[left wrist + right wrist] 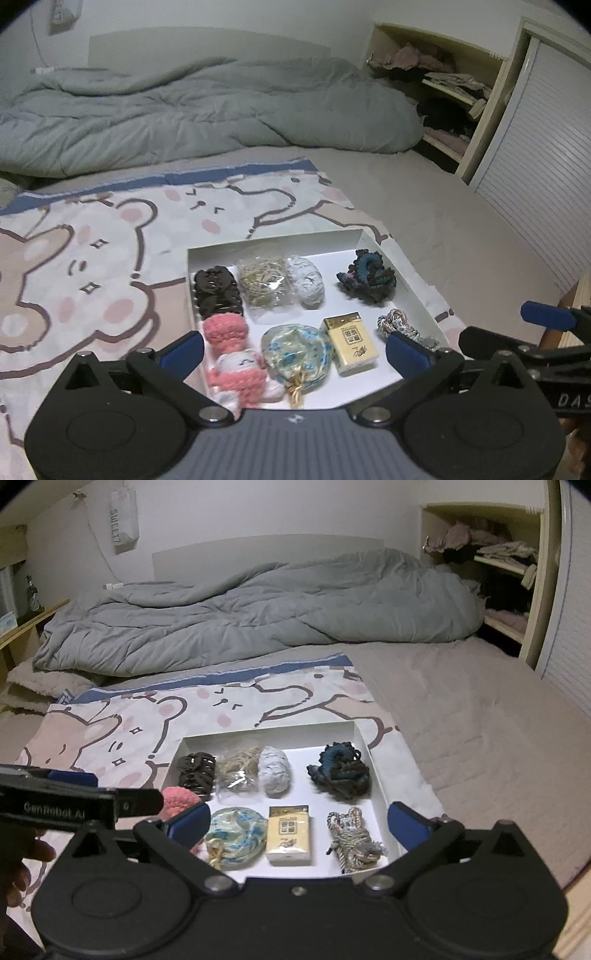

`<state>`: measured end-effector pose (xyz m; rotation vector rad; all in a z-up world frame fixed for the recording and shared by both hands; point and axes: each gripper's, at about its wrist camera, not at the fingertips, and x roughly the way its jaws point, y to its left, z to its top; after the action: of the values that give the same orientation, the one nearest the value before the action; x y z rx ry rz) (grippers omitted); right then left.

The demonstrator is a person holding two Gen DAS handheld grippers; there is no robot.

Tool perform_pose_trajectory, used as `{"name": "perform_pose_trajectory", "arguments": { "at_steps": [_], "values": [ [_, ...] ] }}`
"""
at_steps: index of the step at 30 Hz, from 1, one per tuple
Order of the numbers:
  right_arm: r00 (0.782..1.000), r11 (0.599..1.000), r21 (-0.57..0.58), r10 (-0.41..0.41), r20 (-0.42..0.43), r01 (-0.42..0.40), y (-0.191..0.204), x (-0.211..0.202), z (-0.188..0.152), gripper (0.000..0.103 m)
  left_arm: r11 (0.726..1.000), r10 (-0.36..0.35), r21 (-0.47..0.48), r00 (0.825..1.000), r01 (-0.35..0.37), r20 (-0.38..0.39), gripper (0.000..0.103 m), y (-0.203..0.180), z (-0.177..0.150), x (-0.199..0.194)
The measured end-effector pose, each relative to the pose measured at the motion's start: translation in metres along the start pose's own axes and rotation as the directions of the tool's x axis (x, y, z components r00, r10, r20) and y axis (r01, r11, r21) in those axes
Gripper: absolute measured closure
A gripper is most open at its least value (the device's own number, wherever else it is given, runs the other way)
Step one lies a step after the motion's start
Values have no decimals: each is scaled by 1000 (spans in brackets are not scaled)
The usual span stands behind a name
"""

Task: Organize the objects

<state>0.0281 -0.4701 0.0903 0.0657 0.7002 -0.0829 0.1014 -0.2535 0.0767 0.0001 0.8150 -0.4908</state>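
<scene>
Bedroom, printed blanket (110,258): white tray (280,242) holds eight items, yellow box (290,834) at 6 o'clock; left gripper (295,349) and right gripper (297,825) both spread wide, empty.

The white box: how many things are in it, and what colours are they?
In the white box:
Pink: 1, doll
Dark brown: 1, clips
Tan: 1, bag
Whitish: 1, bundle
Dark blue: 1, yarn
Blue-patterned: 1, pouch
Yellow: 1, pack
Grey: 1, rope
Total: 8

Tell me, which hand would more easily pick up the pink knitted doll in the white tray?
Probably the left. The pink knitted doll lies at the white tray's left edge, just ahead of the open left gripper; the right gripper faces the tray's middle.
</scene>
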Motion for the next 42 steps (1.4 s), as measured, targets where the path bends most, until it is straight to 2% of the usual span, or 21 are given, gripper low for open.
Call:
{"name": "perform_pose_trajectory", "arguments": {
  "at_steps": [10, 18, 21, 24, 27, 30, 35, 42],
  "values": [
    [998, 998, 30, -51, 32, 50, 31, -42, -14, 0, 996, 43, 71, 997, -48, 71, 0, 11, -22, -55],
    [993, 994, 22, -108, 49, 107, 46, -63, -31, 0, 987, 94, 121, 993, -103, 77, 0, 15, -40, -74],
    [989, 990, 31, -138, 55, 136, 46, -67, -34, 0, 982, 133, 127, 988, -142, 78, 0, 17, -47, -74],
    [990, 990, 47, -135, 45, 133, 45, -70, -36, 0, 980, 161, 110, 984, -168, 70, 0, 24, -52, -73],
    [992, 992, 42, -121, 41, 119, 49, -71, -41, 0, 986, 146, 80, 989, -148, 36, 0, 33, -54, -70],
    [988, 990, 11, -144, 47, 143, 54, -70, -45, 0, 988, 141, 59, 990, -142, 19, 0, 40, -55, -68],
    [991, 991, 13, -136, -2, 136, 56, -58, -46, 0, 987, 156, 25, 987, -157, 25, 0, 49, -54, -70],
    [991, 990, 60, -130, -26, 131, 52, -50, -45, 0, 988, 153, 19, 987, -154, 39, 0, 53, -54, -74]
  ]
}}
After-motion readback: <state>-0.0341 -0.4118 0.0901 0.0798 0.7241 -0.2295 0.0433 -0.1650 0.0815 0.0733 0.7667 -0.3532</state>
